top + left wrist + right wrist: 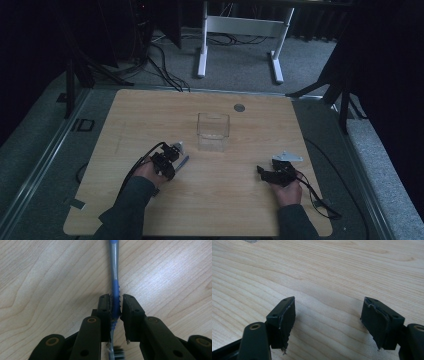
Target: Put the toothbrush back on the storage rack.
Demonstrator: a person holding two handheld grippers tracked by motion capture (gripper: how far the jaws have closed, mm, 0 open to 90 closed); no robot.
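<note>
Toothbrush [115,287] lies flat on the table [150,115], its blue handle clamped between the jaws of the left tool [116,305], which points steeply down. Right tool [328,315] rests low over the table, jaws wide apart, holding nothing.

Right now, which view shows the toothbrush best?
The left gripper view: the blue toothbrush runs up the frame on the wooden table, its ribbed grip pinched between the left tongs, bristles at the bottom edge. The high view gives a small blue sliver beside the left hand. The right gripper view has bare wood between open tongs.
</note>
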